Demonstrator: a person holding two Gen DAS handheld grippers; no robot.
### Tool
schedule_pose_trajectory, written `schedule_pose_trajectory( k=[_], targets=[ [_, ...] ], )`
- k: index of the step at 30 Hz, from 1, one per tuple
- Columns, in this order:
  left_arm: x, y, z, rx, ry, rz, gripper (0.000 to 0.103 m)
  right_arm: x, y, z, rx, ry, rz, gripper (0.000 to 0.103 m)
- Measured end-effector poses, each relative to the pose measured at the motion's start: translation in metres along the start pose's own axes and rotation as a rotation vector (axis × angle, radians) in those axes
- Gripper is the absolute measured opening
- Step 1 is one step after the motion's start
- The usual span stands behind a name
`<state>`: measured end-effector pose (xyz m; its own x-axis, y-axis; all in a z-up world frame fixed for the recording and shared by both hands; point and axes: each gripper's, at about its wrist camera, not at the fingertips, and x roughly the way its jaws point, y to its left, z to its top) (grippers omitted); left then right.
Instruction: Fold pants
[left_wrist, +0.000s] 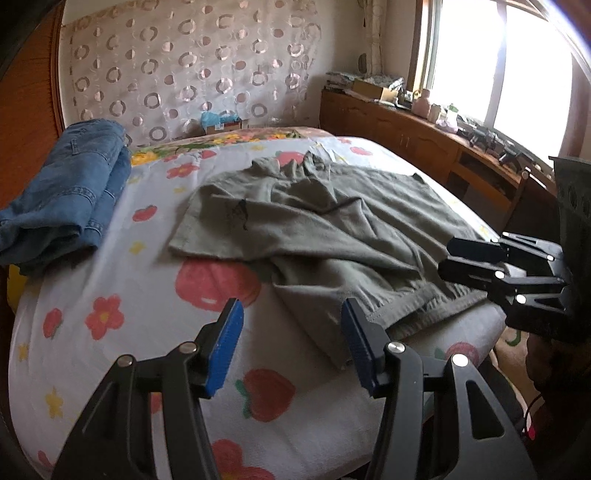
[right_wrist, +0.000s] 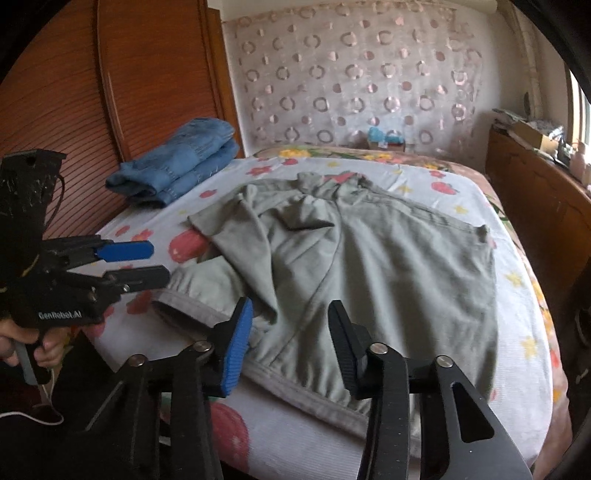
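Grey-green pants (left_wrist: 332, 229) lie rumpled on the flowered bed sheet (left_wrist: 129, 288), waistband toward me, legs bunched toward the far end; they also show in the right wrist view (right_wrist: 388, 266). My left gripper (left_wrist: 291, 336) is open and empty, just above the near left corner of the waistband. It shows at the left of the right wrist view (right_wrist: 159, 264). My right gripper (right_wrist: 291, 332) is open and empty over the near waistband edge. It shows at the right of the left wrist view (left_wrist: 443, 258).
Folded blue jeans (left_wrist: 66, 199) sit at the far left of the bed beside a wooden headboard (right_wrist: 66, 92). A wooden cabinet (left_wrist: 406, 129) with clutter runs under the window on the right. A patterned curtain (left_wrist: 192, 66) hangs behind the bed.
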<state>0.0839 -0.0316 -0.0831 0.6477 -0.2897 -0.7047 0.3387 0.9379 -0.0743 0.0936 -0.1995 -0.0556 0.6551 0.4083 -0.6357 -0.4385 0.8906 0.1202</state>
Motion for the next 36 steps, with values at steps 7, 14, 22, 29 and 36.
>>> schedule_pose_trajectory(
  k=[7, 14, 22, 29, 36],
  targets=[
    [0.01, 0.003, -0.008, -0.009, 0.047, 0.025, 0.054, 0.011, 0.007, -0.001, -0.014, 0.028, 0.029, 0.032],
    [0.015, 0.005, -0.015, -0.026, 0.057, 0.02, 0.054, 0.023, 0.013, -0.003, -0.023, 0.063, 0.06, 0.027],
    [0.013, 0.005, -0.016, -0.022, 0.044, 0.02, 0.054, 0.03, 0.016, -0.004, -0.016, 0.088, 0.092, 0.018],
    [0.013, 0.005, -0.016, -0.032, 0.044, 0.017, 0.054, 0.032, 0.018, -0.001, -0.021, 0.077, 0.099, 0.004],
    [0.0, 0.0, -0.006, -0.032, 0.002, 0.006, 0.054, 0.008, 0.019, 0.009, -0.059, -0.022, 0.046, 0.002]
  ],
)
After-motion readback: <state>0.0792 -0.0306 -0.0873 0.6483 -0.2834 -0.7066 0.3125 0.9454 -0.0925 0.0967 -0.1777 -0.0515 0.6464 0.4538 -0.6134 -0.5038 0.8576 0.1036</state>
